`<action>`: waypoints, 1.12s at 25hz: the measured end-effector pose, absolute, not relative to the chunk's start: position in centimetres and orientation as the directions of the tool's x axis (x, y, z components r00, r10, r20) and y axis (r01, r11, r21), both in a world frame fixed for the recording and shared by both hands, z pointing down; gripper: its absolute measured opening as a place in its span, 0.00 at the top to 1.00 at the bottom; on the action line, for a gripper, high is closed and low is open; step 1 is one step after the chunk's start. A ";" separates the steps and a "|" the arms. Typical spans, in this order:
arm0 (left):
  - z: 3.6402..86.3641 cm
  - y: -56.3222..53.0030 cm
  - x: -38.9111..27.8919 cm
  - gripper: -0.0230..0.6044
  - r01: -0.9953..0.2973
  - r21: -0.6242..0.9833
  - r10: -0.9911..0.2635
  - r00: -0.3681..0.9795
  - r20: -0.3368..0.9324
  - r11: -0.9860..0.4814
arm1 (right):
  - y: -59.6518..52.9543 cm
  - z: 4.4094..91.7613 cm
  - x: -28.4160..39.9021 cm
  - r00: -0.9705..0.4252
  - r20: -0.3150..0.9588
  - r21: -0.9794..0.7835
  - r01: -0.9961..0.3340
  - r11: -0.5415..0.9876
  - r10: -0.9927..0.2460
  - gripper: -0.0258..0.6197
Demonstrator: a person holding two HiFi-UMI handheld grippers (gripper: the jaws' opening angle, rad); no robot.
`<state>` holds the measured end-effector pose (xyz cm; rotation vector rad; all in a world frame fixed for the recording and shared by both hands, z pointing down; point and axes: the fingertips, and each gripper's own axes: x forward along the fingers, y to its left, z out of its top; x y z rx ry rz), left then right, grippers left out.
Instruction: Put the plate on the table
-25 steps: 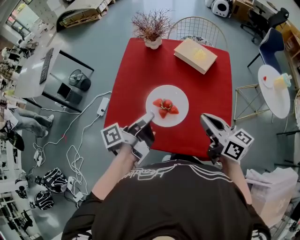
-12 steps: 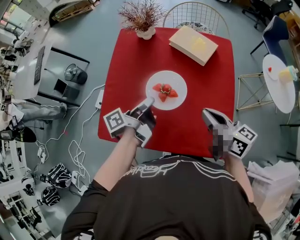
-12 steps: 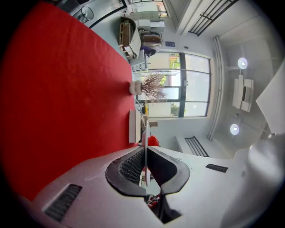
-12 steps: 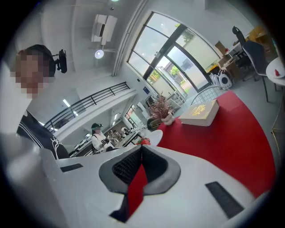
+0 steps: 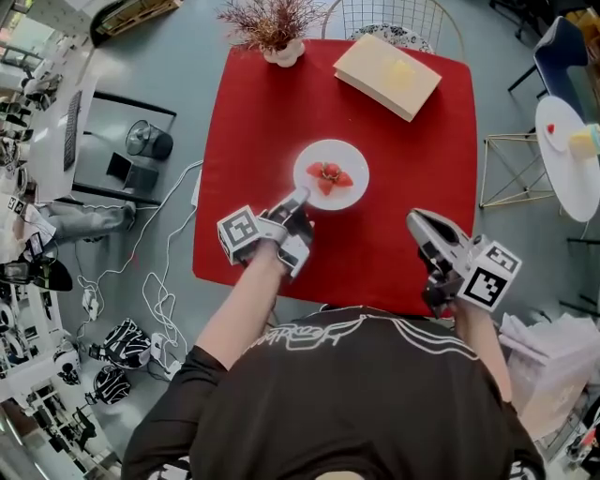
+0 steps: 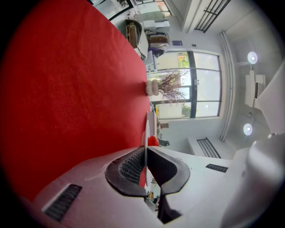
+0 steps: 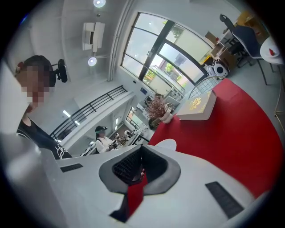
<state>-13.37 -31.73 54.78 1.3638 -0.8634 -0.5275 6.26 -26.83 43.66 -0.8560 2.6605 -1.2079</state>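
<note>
Red table point(image 5: 253, 122), grey floor point(image 5: 202, 75); left gripper point(image 5: 300, 195) jaws pinch plate point(image 5: 353, 184), right gripper point(image 5: 414, 219) jaws together.

From here the table point(image 5: 253, 141) reads as matt red cloth with a fine, felt-like nap. The plate point(image 5: 354, 190) looks like smooth, glossy white ceramic. The left gripper point(image 5: 299, 196) has a matt white plastic shell, its jaws lined with black ribbed rubbery facing. The chair point(image 5: 375, 14) is thin metal wire.

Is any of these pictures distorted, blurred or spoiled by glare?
Head view: evenly lit, the red square table sharp, mild wide-angle bending. Left gripper view: strong fisheye, dark corners, the tall windows glare white. Right gripper view: same fisheye, a round lamp flares, no blur.
</note>
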 end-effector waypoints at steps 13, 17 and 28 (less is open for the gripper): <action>58.2 -31.9 -14.1 0.93 -0.239 0.947 -0.750 0.581 0.316 0.215 | -26.7 44.5 4.8 -0.868 0.167 -0.715 -0.433 0.549 -0.467 0.95; 58.8 -32.1 -14.2 0.93 -0.238 0.946 -0.756 0.572 0.318 0.218 | -26.4 44.7 4.5 -0.881 0.172 -0.698 -0.425 0.576 -0.441 0.95; 59.5 -32.1 -14.5 0.93 -0.229 0.935 -0.750 0.560 0.353 0.270 | -25.4 44.6 3.8 -0.892 0.179 -0.689 -0.415 0.594 -0.416 0.95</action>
